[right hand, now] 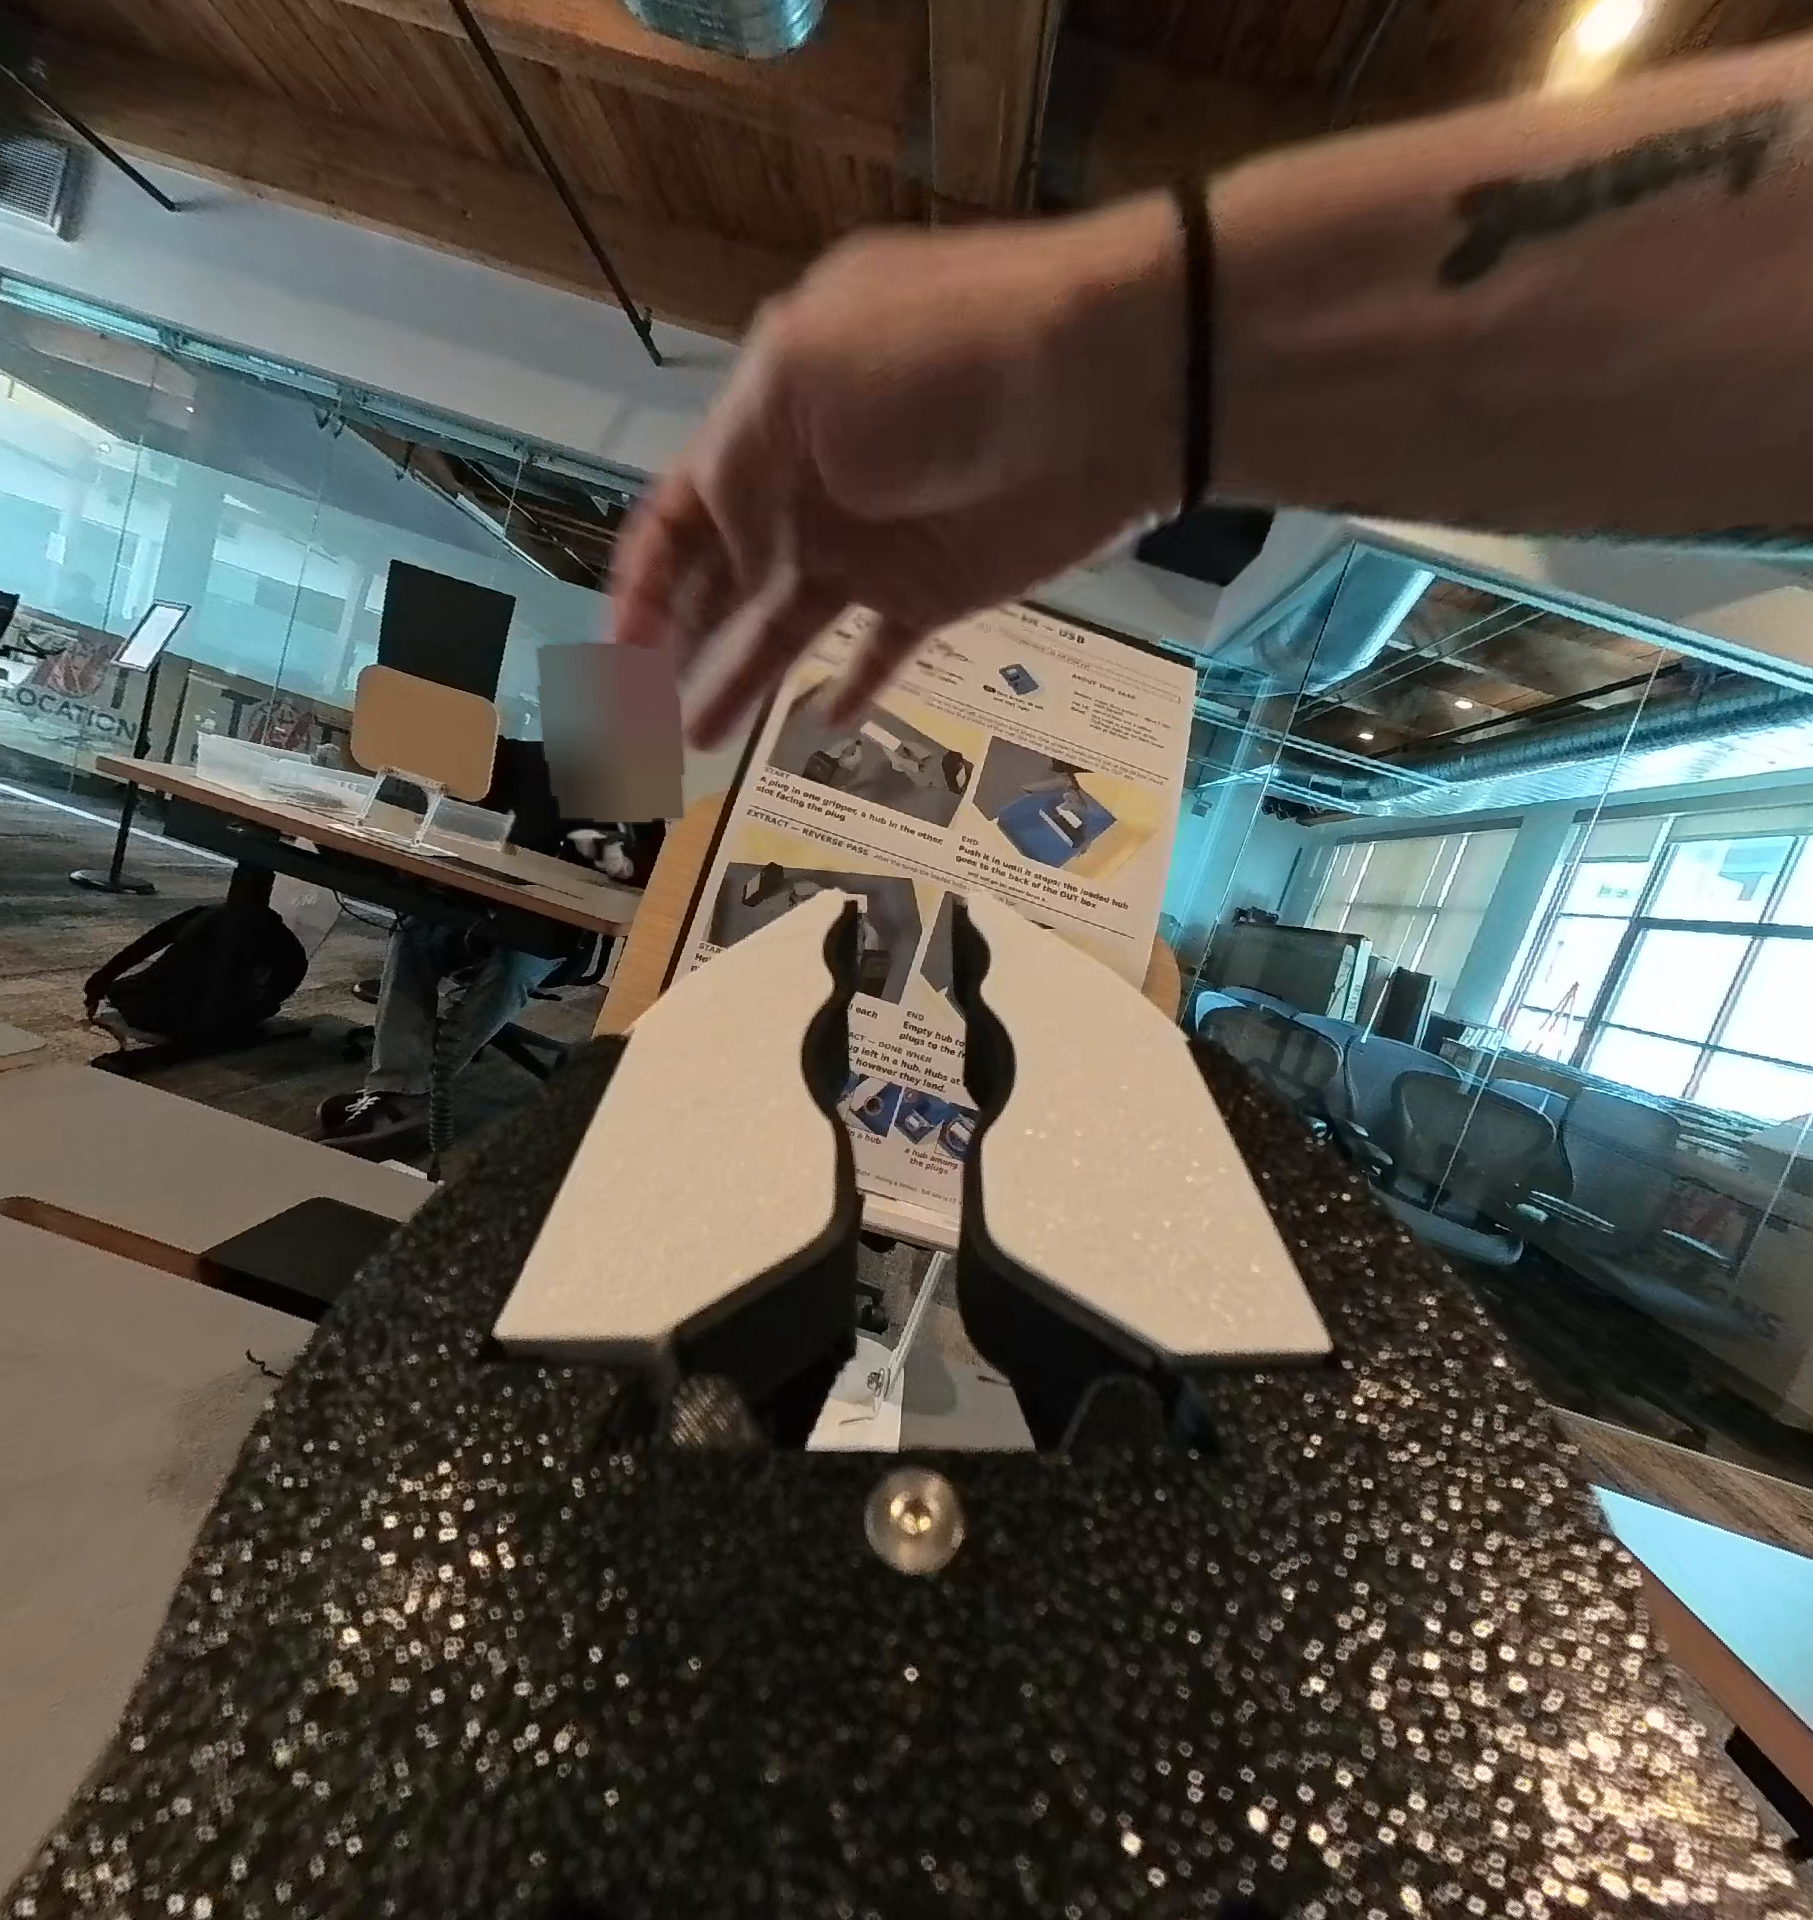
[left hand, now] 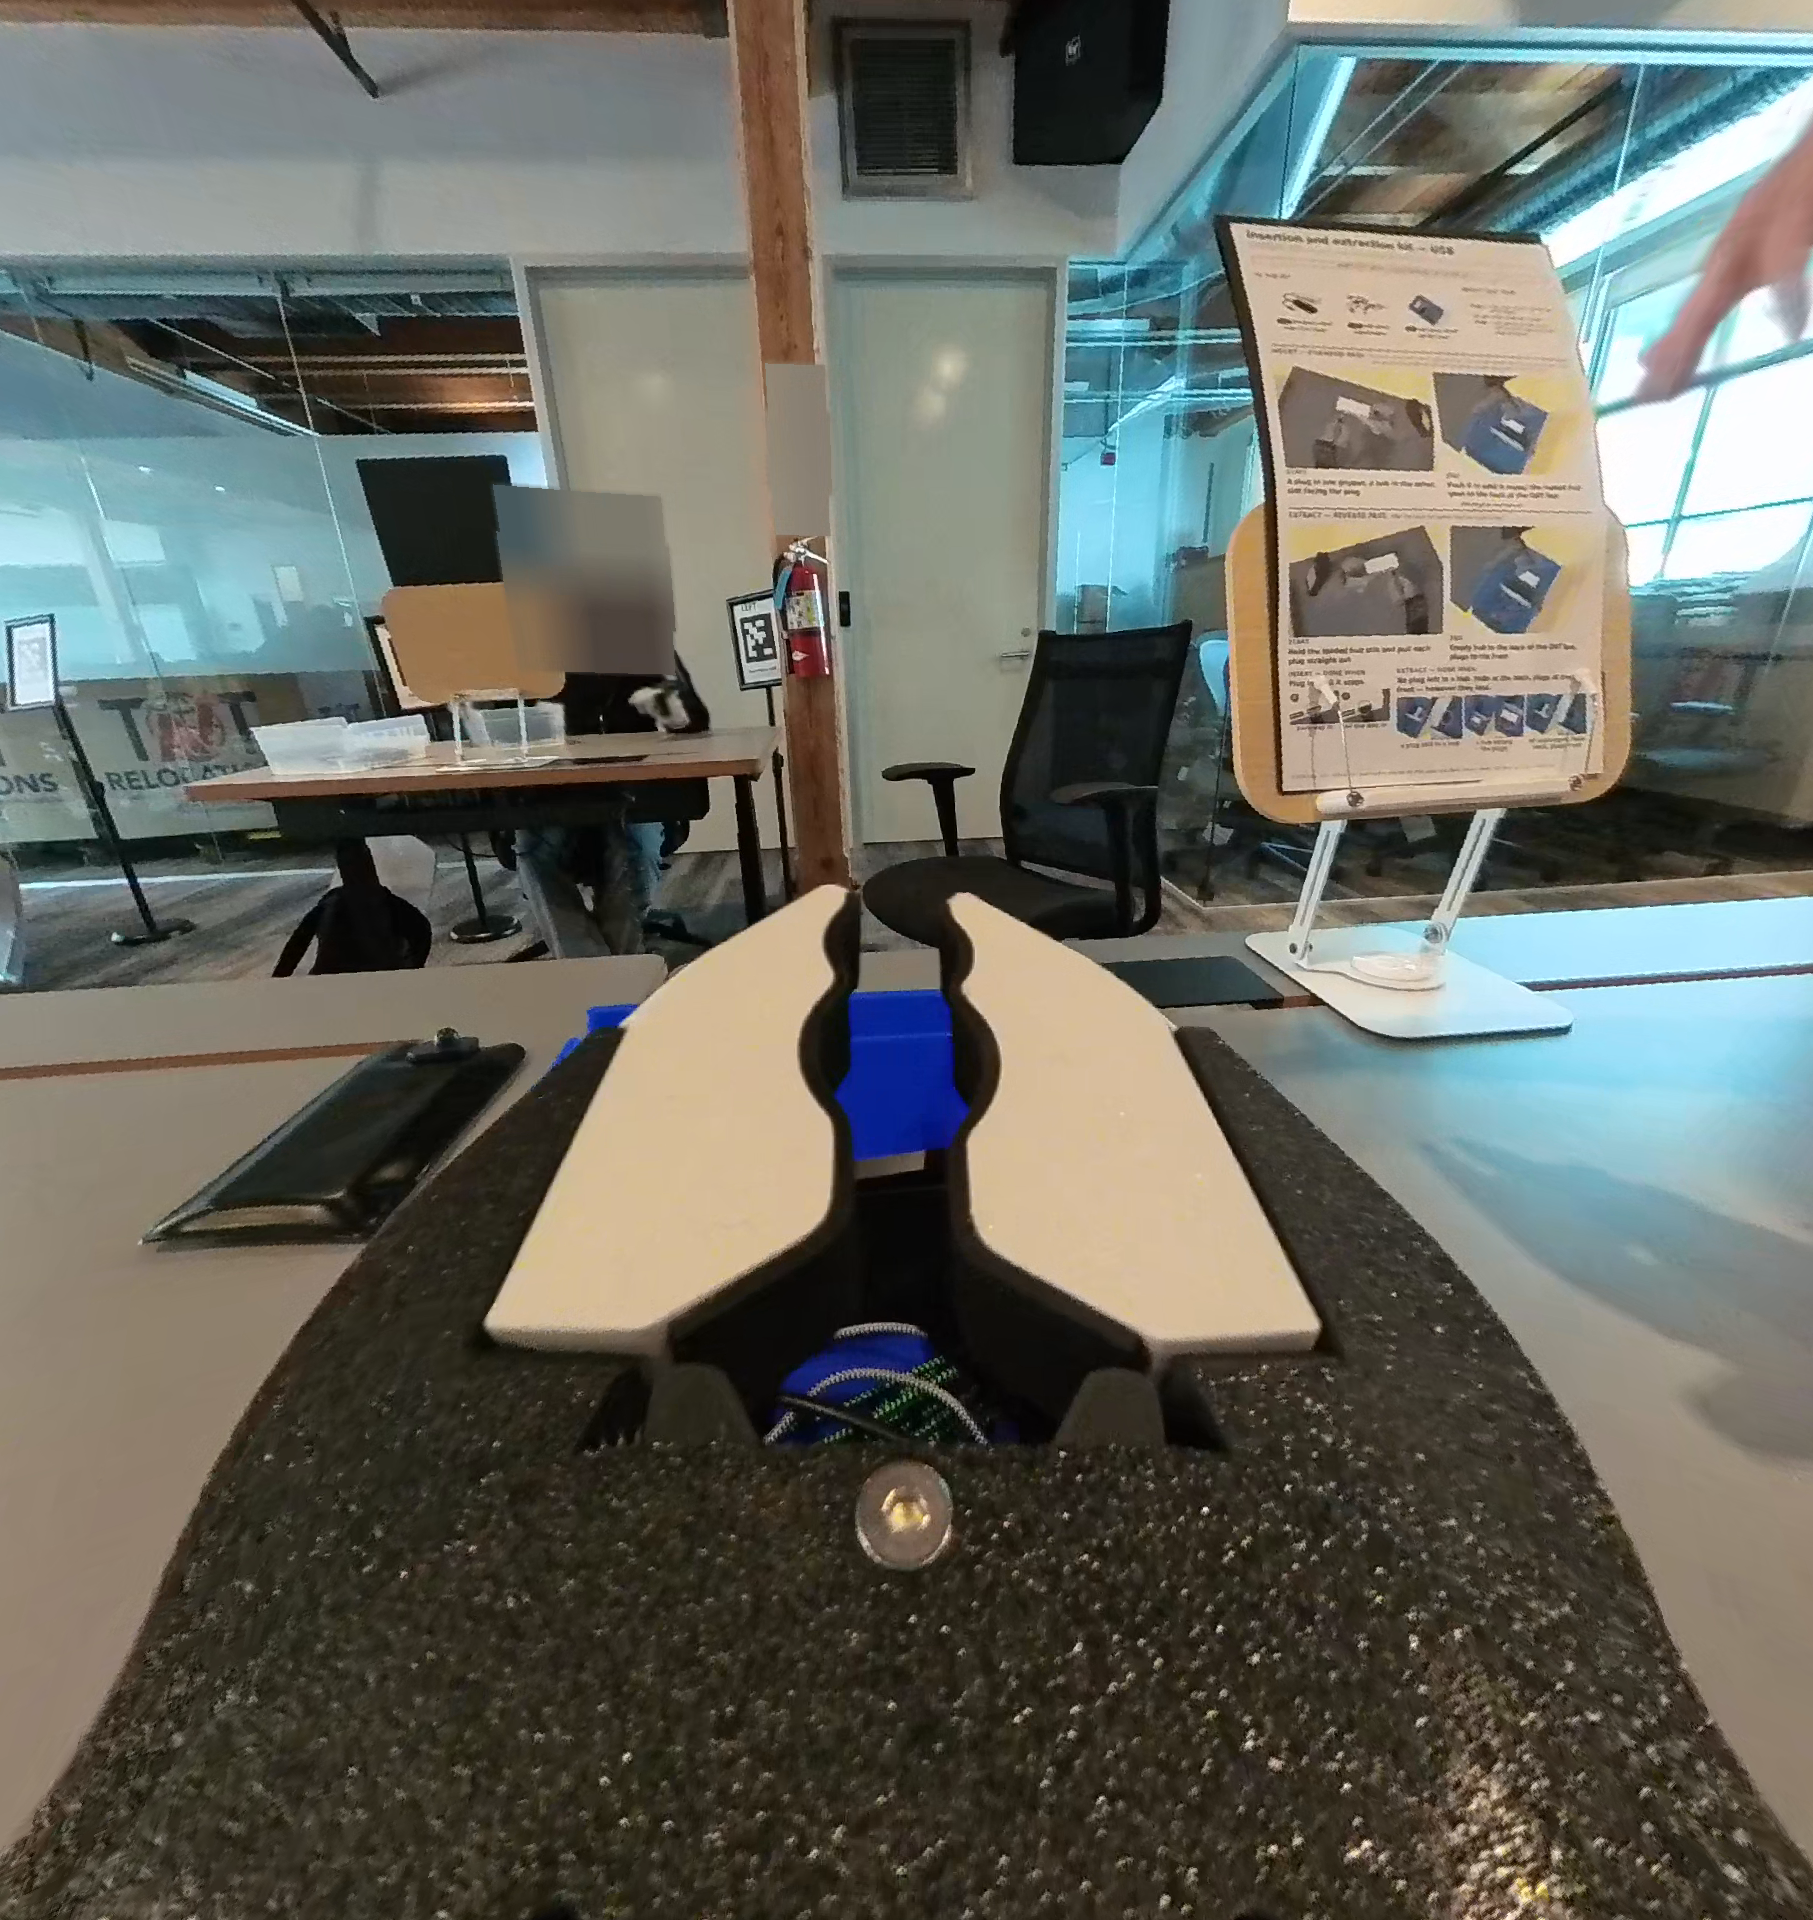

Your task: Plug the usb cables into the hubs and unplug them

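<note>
Both grippers, left (left hand: 900,940) and right (right hand: 904,940), stand slightly parted at the tips, holding nothing. Below my left one sits a blue bin (left hand: 897,1081) with braided cables (left hand: 881,1397); I see no hub. I'd lower slowly and grip a plug squarely. An instruction sheet (left hand: 1421,499) carries print; a hand (right hand: 881,468) hovers.

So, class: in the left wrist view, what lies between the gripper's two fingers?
In the left wrist view, a blue box shows through the left gripper's gap; nothing is gripped.
</note>
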A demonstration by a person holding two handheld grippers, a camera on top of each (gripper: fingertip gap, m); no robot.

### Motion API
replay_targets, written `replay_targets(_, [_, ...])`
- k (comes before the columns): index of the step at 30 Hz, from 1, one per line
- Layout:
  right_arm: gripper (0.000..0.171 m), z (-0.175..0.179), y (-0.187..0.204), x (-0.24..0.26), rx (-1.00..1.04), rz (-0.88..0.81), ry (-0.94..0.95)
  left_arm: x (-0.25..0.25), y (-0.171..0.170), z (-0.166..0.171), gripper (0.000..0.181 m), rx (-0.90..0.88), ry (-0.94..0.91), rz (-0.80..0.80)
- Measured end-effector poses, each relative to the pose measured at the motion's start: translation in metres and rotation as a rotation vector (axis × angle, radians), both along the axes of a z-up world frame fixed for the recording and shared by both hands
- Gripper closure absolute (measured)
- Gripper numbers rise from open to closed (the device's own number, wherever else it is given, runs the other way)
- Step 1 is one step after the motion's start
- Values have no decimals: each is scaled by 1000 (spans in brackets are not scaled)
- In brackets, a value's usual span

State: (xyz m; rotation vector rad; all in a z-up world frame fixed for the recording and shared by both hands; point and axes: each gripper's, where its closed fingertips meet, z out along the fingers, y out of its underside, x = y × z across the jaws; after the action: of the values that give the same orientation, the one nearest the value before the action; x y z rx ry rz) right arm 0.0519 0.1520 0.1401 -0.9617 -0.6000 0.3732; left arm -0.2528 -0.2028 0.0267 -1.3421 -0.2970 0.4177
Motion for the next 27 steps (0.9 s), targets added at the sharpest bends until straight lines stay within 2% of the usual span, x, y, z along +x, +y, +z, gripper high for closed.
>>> replay_targets(27, [155, 2, -1, 6, 9, -18, 9, -3, 1, -1, 143, 14, -26, -4])
